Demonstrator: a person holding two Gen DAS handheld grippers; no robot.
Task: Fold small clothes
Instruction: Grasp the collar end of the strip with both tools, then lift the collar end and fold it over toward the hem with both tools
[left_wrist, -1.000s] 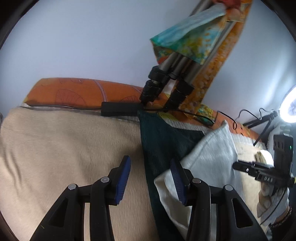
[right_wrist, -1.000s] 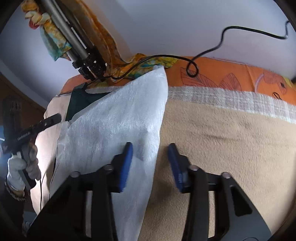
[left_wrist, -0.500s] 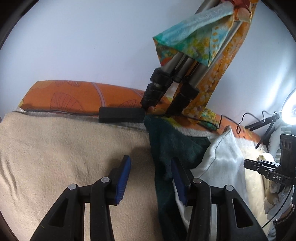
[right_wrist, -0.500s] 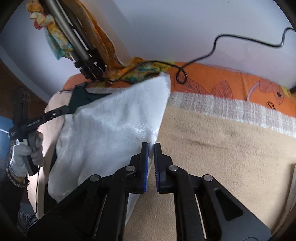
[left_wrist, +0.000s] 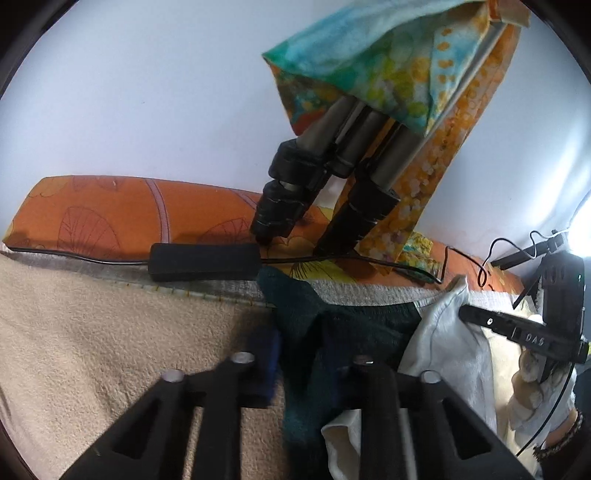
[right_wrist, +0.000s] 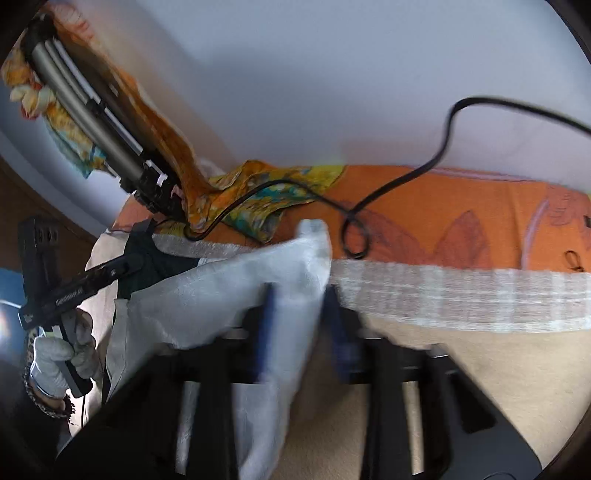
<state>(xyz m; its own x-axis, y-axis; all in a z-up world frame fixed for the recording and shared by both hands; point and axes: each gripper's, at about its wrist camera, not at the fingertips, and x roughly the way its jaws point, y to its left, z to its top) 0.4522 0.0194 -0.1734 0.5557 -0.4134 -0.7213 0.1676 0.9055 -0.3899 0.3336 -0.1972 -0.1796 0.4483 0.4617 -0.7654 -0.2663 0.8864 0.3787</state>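
A white cloth (right_wrist: 236, 280) lies over a dark green garment (left_wrist: 354, 328) on a beige blanket (left_wrist: 92, 339). In the right wrist view my right gripper (right_wrist: 301, 325) is open, its blurred blue pads either side of the white cloth's right edge near its far corner. In the left wrist view my left gripper (left_wrist: 306, 365) is open, its fingers astride the dark green garment's left edge; the white cloth (left_wrist: 450, 354) lies to its right. The right gripper (left_wrist: 517, 332) shows there at the far right.
Tripod legs (left_wrist: 325, 184) draped with a colourful scarf (left_wrist: 388, 66) stand on an orange pillow (left_wrist: 110, 214) at the back. A black power adapter (left_wrist: 203, 262) and cable (right_wrist: 406, 177) lie along the blanket's far edge. A bright lamp (left_wrist: 581, 229) is at the right.
My right gripper shut on the white cloth's edge half a second ago, then opened again further along it. My left gripper moved forward over the green garment's edge.
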